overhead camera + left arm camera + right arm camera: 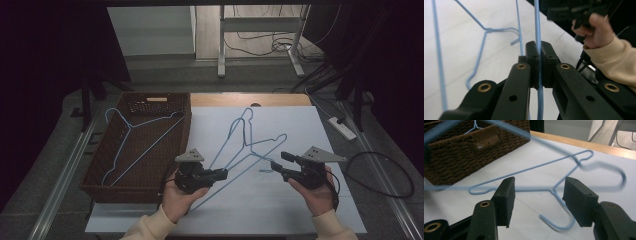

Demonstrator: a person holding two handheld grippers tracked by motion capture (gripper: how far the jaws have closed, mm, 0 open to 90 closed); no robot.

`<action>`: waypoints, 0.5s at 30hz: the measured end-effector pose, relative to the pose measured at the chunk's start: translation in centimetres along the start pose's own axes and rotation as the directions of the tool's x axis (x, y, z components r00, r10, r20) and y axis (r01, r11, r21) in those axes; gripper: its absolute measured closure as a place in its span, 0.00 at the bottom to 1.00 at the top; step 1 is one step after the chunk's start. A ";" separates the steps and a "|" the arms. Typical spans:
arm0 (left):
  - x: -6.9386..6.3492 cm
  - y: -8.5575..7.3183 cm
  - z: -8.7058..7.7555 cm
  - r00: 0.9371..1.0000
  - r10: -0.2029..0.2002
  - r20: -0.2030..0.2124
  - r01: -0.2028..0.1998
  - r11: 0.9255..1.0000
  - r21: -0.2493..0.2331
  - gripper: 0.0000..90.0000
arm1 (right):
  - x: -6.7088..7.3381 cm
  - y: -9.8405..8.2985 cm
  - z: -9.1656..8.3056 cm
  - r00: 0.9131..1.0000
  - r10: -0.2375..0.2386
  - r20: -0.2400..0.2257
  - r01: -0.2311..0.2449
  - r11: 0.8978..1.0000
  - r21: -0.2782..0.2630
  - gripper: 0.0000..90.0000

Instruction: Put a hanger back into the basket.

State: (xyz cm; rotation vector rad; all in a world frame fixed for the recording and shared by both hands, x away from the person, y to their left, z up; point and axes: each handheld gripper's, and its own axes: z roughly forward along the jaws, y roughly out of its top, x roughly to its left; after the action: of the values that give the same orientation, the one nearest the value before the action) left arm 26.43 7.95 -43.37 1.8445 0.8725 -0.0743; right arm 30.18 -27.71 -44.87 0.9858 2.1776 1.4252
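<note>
White tabletop below: left gripper angles right, clamping a blue wire hanger; right gripper points left, jaws apart, empty.

From my station the room looked dim, dark at both sides. A white table with a wooden far edge stood on a grey floor. Beyond it I saw a white panel, the 2 white legs of a frame and loose cables. A power strip lay to the right, a metal rail to the left.
</note>
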 end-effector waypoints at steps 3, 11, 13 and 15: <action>0.4 0.6 -1.4 1.000 -0.001 -0.004 0.001 1.000 -0.026 0.96 | -0.4 -0.4 -0.1 1.000 0.006 0.011 -0.006 1.000 -0.001 0.47; 1.6 1.7 -4.8 1.000 0.006 -0.022 -0.007 0.998 -0.068 0.96 | -1.2 -1.1 -0.1 0.999 0.028 0.038 -0.029 1.000 0.007 0.45; 2.1 1.9 -5.8 0.999 0.005 -0.032 -0.007 0.997 -0.078 0.96 | -1.3 -1.2 0.0 0.999 0.028 0.042 -0.029 1.000 0.011 0.44; 2.6 2.1 -6.9 0.999 0.003 -0.033 -0.006 0.996 -0.090 0.96 | -1.3 -1.3 0.1 0.999 0.027 0.046 -0.028 0.999 0.019 0.44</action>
State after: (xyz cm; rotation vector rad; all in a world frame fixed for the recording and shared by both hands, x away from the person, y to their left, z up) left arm 27.29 14.67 -39.69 1.7677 0.8802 -0.0013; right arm 30.71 -28.89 -46.23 1.0490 2.1569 1.3827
